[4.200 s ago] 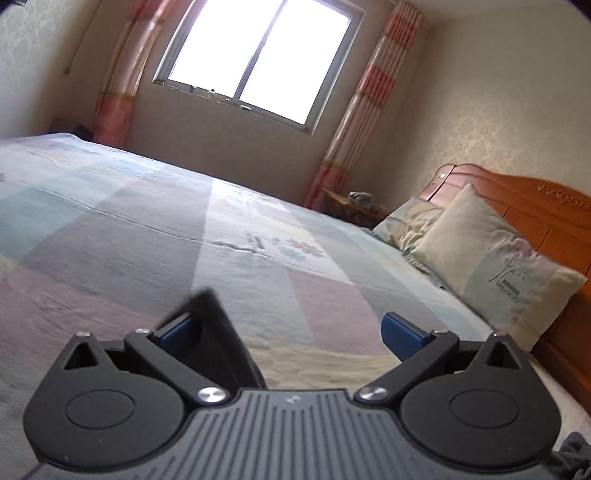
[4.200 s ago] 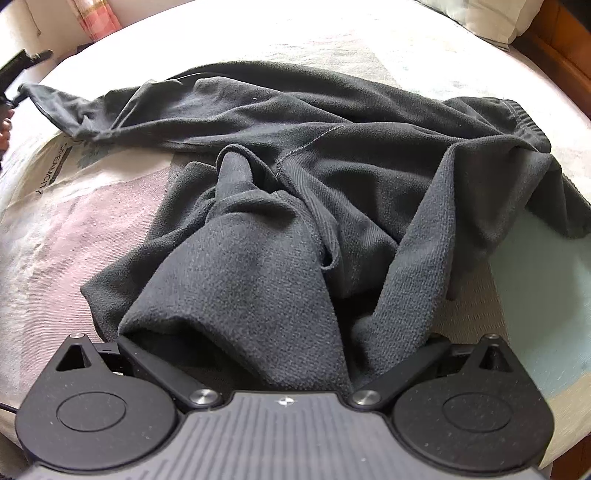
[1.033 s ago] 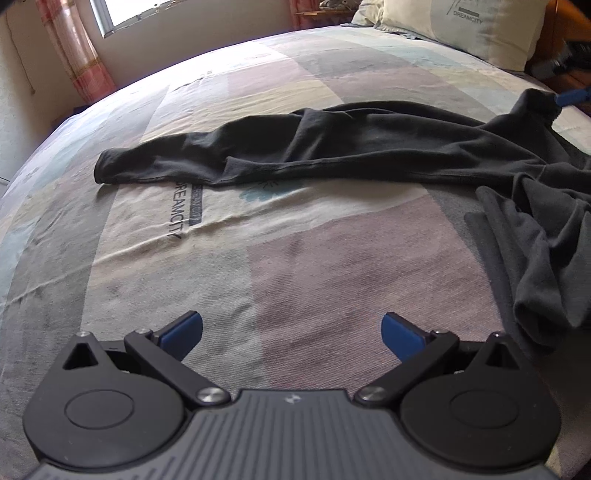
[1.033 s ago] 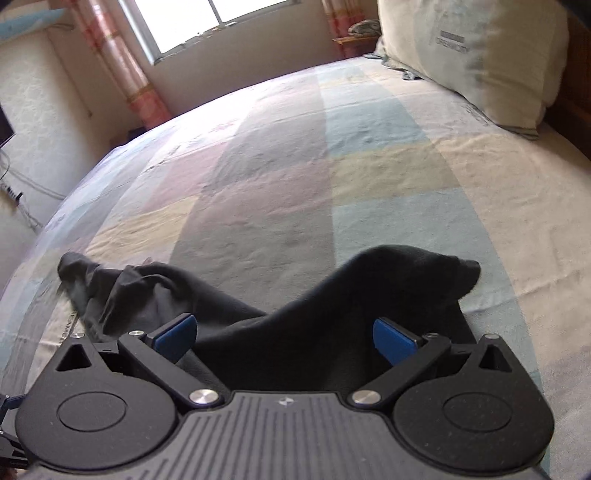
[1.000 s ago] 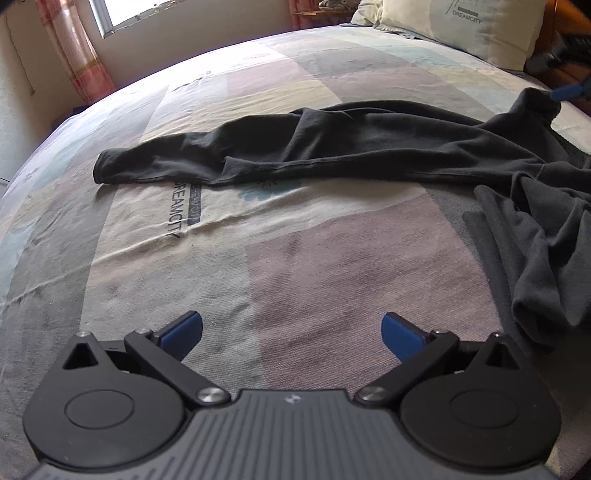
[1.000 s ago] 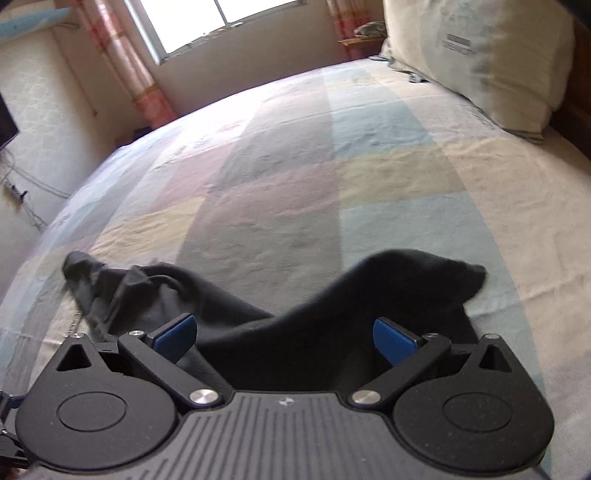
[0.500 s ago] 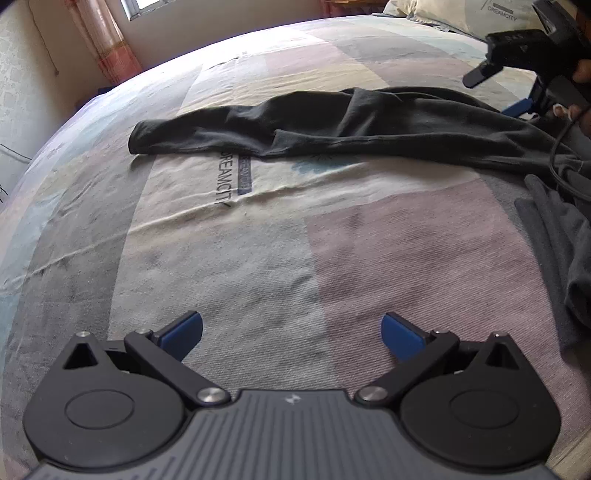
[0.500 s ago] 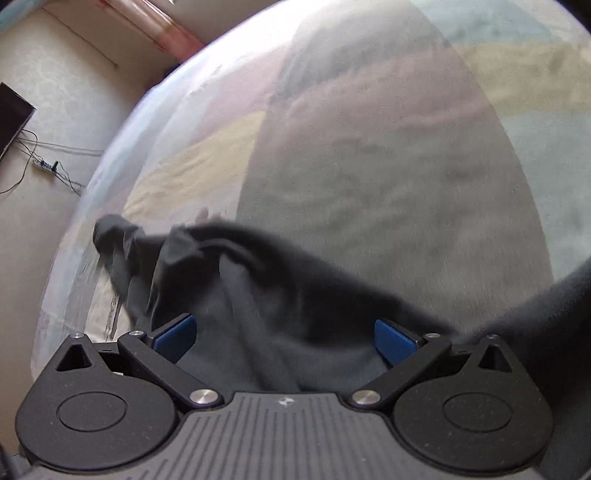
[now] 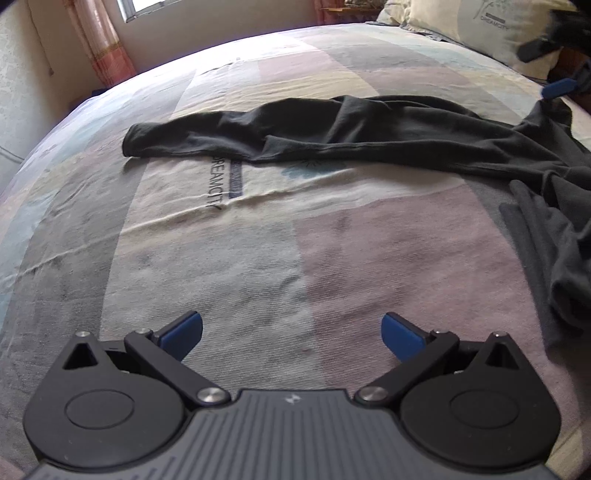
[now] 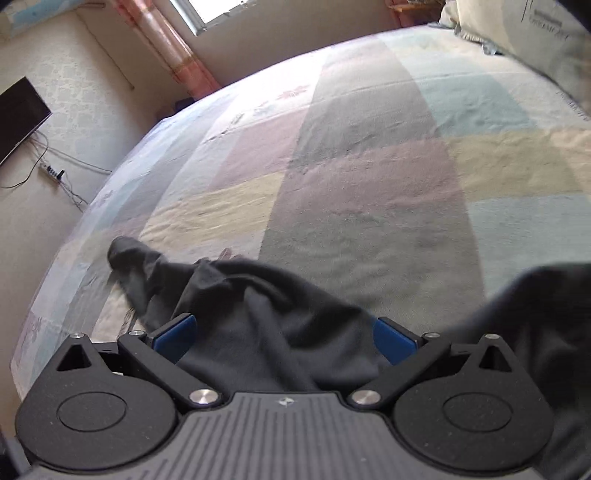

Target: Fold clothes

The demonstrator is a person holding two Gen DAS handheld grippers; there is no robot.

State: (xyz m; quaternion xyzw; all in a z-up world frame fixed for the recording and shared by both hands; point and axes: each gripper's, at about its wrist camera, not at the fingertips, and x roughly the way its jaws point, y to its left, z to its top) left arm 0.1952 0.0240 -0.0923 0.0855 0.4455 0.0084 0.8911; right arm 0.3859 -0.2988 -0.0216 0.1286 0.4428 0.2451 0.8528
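- The left tool is wide open. Its two blue pads hold nothing and sit over bare bed cover.
- The dark grey soft cloth garment lies on the bed with the patchwork cover of pink, grey, cream and pale blue squares. In the left wrist view it runs from 10 o'clock across to 3 o'clock.
- One long thin part of the garment stretches out flat. Its end edge is at 10 o'clock, well apart from the left tool.
- The rest of the garment is bunched up in folds at 3 o'clock, near the right edge of the view.
- Between the left tool and the long part there is a big open patch of bed cover with small wrinkles and dark printed letters.
- The right tool is open too. Dark cloth lies between its blue pads, but the pads do not pinch it.
- In the right wrist view the cloth end points to 10 o'clock. More dark cloth rises at 3 o'clock.
- Past the cloth, from 11 to 2 o'clock, the bed cover is open and flat.
- The bed's left edge curves down to the floor at 9 o'clock.
- A pale pillow rests at 1 o'clock in the left wrist view.
- A pink striped curtain hangs at 11 o'clock.
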